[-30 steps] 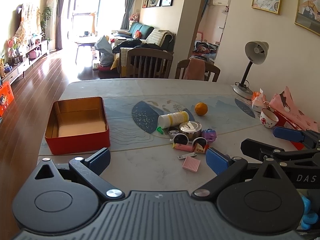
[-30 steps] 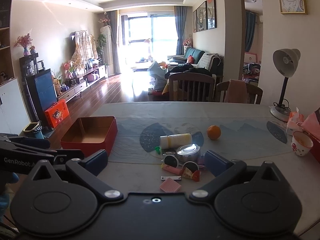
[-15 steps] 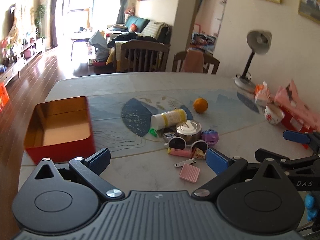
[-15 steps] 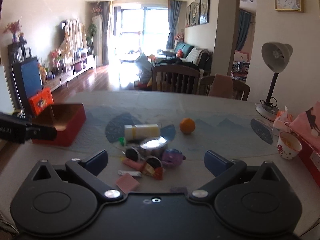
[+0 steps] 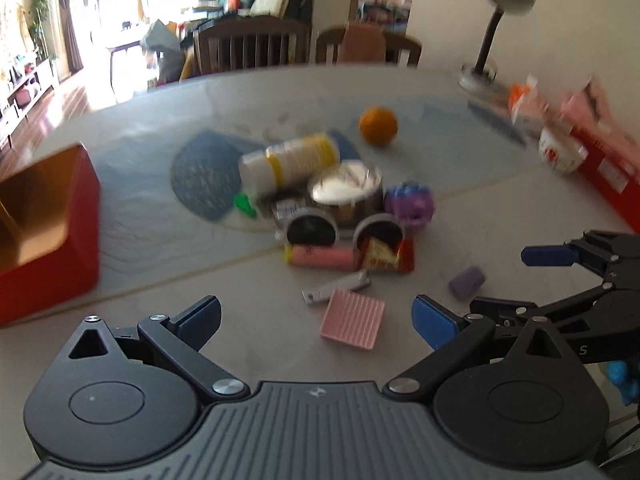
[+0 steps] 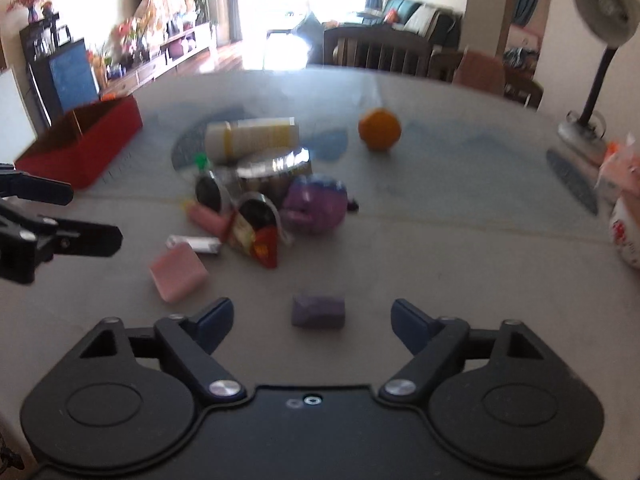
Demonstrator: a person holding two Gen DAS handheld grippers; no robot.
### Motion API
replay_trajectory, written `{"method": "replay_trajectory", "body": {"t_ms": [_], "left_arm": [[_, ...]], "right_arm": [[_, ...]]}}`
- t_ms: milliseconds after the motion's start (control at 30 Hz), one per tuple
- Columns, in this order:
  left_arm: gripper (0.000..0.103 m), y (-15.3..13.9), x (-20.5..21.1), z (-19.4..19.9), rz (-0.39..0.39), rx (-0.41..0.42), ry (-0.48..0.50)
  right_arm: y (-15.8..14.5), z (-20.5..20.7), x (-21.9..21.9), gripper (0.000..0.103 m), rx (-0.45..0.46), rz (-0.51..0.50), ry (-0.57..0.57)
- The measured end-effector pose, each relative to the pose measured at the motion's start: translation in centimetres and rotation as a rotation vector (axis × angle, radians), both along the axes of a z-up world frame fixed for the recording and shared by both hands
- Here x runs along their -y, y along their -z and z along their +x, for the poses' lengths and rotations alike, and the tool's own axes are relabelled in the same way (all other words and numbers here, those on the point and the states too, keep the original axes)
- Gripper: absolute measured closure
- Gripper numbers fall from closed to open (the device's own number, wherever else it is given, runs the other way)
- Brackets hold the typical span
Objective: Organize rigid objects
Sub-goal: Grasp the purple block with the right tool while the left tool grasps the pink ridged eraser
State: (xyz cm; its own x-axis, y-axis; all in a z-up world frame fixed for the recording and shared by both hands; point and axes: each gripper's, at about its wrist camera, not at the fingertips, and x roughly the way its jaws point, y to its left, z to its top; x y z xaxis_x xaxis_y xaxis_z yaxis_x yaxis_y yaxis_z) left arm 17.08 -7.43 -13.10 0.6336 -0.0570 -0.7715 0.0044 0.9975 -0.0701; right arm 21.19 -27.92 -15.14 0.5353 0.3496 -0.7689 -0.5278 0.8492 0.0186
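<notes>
Small rigid objects sit clustered mid-table: a white-and-yellow bottle (image 5: 290,158), round tin (image 5: 347,192), purple toy (image 5: 410,205), pink ridged block (image 5: 353,319) and small purple block (image 6: 318,311), with an orange (image 5: 377,126) behind. A red tin box (image 5: 44,224) stands near the table's (image 5: 160,344) left edge. Both views sit closer and lower than a second ago. The left gripper (image 5: 316,320) and right gripper (image 6: 312,322) are spread wide, empty.

Left gripper (image 5: 316,318) and right gripper (image 6: 312,320) apparently spread, empty.
</notes>
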Motion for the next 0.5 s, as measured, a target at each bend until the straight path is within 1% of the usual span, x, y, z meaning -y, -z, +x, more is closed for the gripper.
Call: {"method": "replay_trajectory", "body": {"t_ms": [33, 67, 133, 233, 300, 333, 367, 433, 467, 500], "left_arm": [[0.001, 0.6, 0.3, 0.4, 0.003, -0.016, 0.002], [0.001, 1.2, 0.5, 0.8, 0.003, -0.026, 0.009], [0.001, 2.2, 1.1, 1.2, 0.012, -0.045, 0.025], [0.002, 3.5, 1.9, 1.8, 0.045, -0.068, 0.046], [0.002, 4.1, 2.0, 2.0, 0.049, -0.080, 0.047], [0.004, 4.3, 2.1, 2.3, 0.046, -0.086, 0.045], [0.009, 4.4, 2.2, 2.4, 0.045, -0.090, 0.045], [0.016, 4.8, 2.5, 2.8, 0.048, -0.101, 0.053], [0.019, 4.9, 2.6, 3.0, 0.052, -0.107, 0.055], [0.020, 5.1, 2.8, 3.1, 0.060, -0.111, 0.057]], "right_arm": [[0.5, 0.4, 0.0, 0.024, -0.017, -0.007, -0.006], [0.9, 0.6, 0.1, 0.025, -0.029, -0.012, -0.013], [1.7, 1.2, 0.2, 0.027, -0.046, -0.017, -0.026], [2.5, 2.0, 0.2, 0.030, -0.058, -0.012, -0.046], [2.8, 2.4, 0.2, 0.032, -0.067, -0.008, -0.062], [3.0, 2.6, 0.1, 0.032, -0.061, -0.009, -0.069], [3.0, 2.6, 0.1, 0.033, -0.055, -0.013, -0.076], [2.9, 2.7, 0.1, 0.040, -0.050, -0.014, -0.088], [2.8, 2.9, 0.0, 0.042, -0.049, -0.016, -0.095], [2.7, 2.9, 0.1, 0.047, -0.048, -0.021, -0.100]]}}
